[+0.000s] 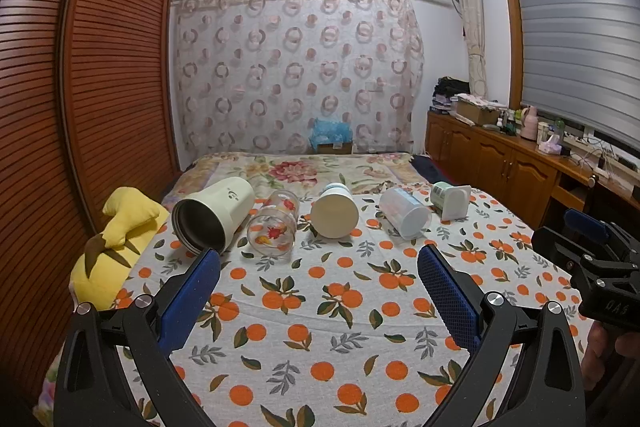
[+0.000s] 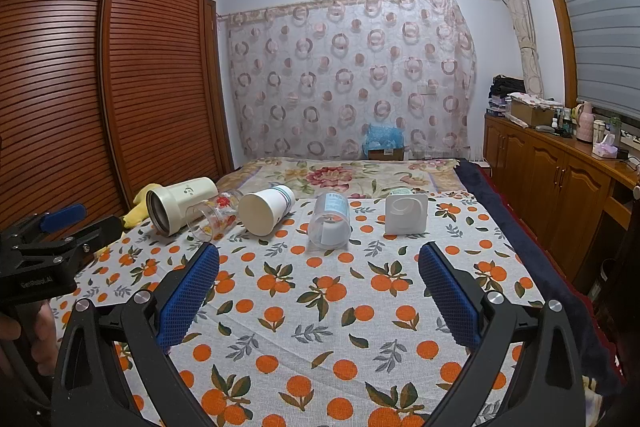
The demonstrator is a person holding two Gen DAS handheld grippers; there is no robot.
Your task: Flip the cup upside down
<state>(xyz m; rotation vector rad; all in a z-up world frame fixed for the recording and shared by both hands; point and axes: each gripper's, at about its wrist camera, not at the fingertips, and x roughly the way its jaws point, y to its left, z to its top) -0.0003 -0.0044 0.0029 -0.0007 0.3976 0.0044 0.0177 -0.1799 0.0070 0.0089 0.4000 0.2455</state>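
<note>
Our left gripper [image 1: 319, 275] and right gripper [image 2: 319, 273] hover spread and empty, the five toppled cups [image 1: 335, 211] ahead awaiting flipping.

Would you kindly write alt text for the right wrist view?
Five cups lie on their sides in a row on an orange-print bedspread: cream tumbler, floral glass, white paper cup, clear plastic cup, square-based white cup. The open right gripper hovers short of them.

Five cups on their sides in a row across the orange-print bedcover [image 2: 320, 307], cream tumbler [image 2: 180, 205] at ten o'clock, right tongs [image 2: 319, 259] spread wide at six o'clock, nothing between them
</note>
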